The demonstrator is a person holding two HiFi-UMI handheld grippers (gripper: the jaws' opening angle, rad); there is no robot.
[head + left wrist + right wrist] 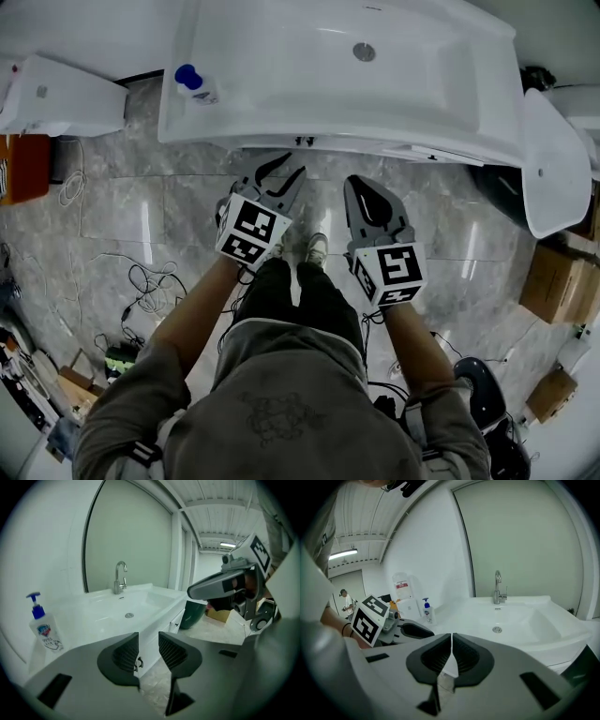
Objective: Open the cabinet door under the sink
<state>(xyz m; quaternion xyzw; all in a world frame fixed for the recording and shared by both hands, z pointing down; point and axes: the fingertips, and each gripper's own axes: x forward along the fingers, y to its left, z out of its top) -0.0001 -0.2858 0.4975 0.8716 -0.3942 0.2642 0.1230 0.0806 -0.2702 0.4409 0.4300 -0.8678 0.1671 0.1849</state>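
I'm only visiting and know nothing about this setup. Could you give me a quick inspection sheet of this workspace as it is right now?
Surface: grey stone-look floor; white sink on top of the cabinet.
Job's things: white cabinet under the sink, doors look shut; small dark handles untouched.
Clutter: soap bottle with a blue pump on the sink's corner; cardboard boxes on the floor.
Grippers: left gripper open, empty, pointing at the handles; right gripper shut, empty.
Cables: loose cables on the floor at the person's left.
Surroundings: faucet and mirror behind the sink.
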